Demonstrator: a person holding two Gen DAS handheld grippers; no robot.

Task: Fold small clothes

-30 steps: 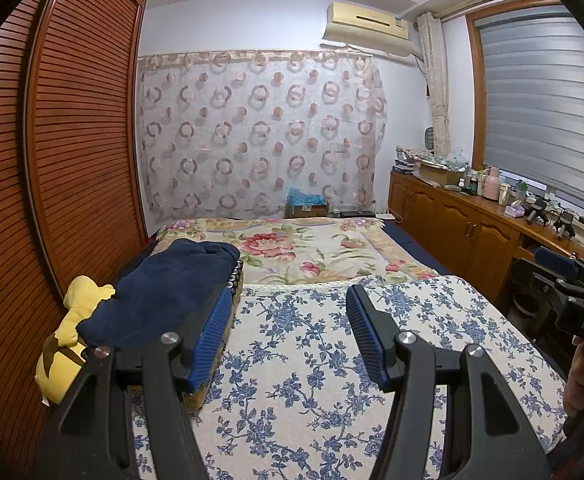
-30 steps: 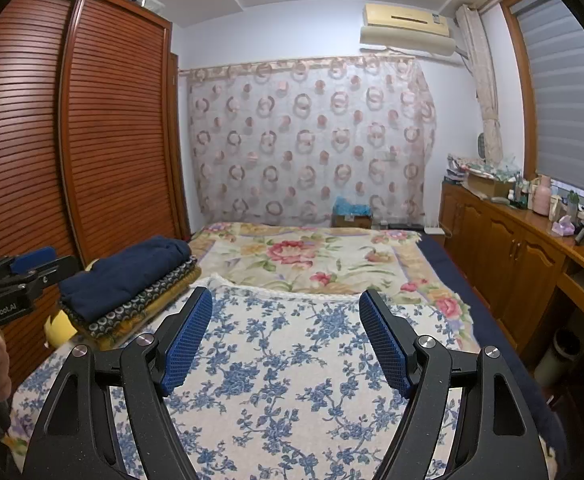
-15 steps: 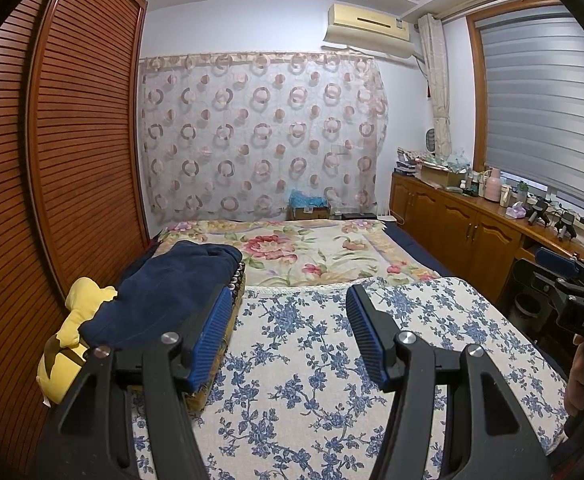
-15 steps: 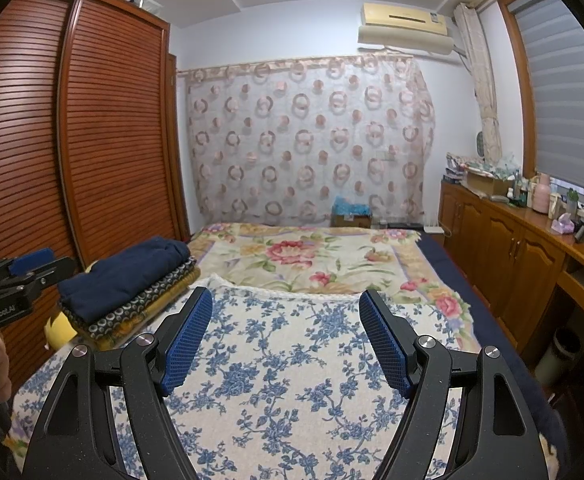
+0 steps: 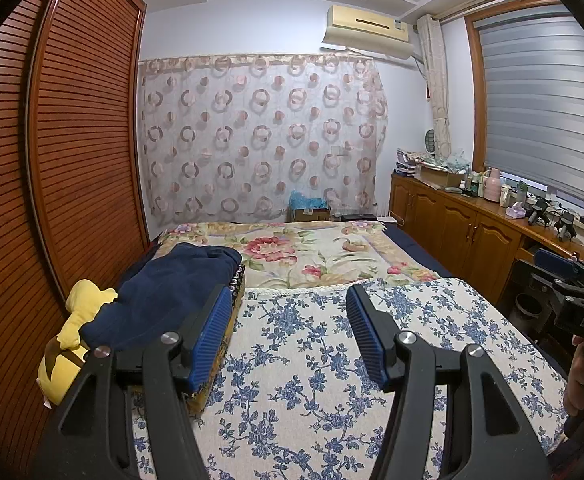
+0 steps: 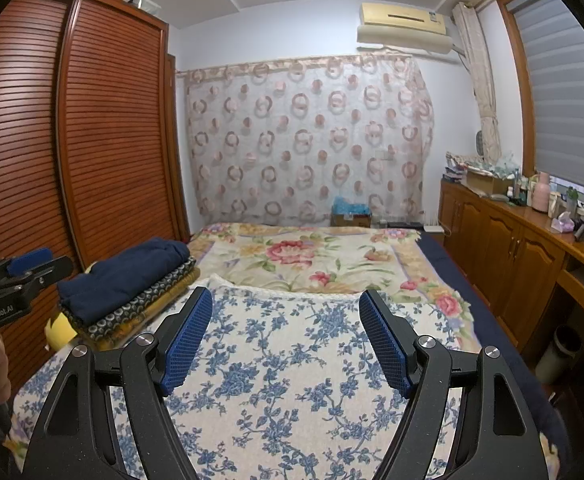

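Observation:
A stack of folded clothes sits at the bed's left edge, with a navy garment [image 5: 164, 292] [image 6: 124, 276] on top, a dark patterned piece [image 6: 148, 300] under it and a mustard-yellow one at the bottom. My left gripper [image 5: 288, 312] hovers open over the blue-flowered cloth [image 5: 315, 360], its left pad beside the stack, nothing between the fingers. My right gripper [image 6: 286, 316] is open too, above the same flowered cloth [image 6: 292, 360], empty. Each gripper shows at the edge of the other's view, held by a hand.
A yellow plush toy [image 5: 72, 332] lies between the stack and the slatted wardrobe [image 5: 52, 160] on the left. A rose-patterned blanket [image 5: 311, 252] covers the far bed. A wooden cabinet [image 5: 471, 240] with bottles runs along the right; a bin [image 6: 559, 352] stands beside it.

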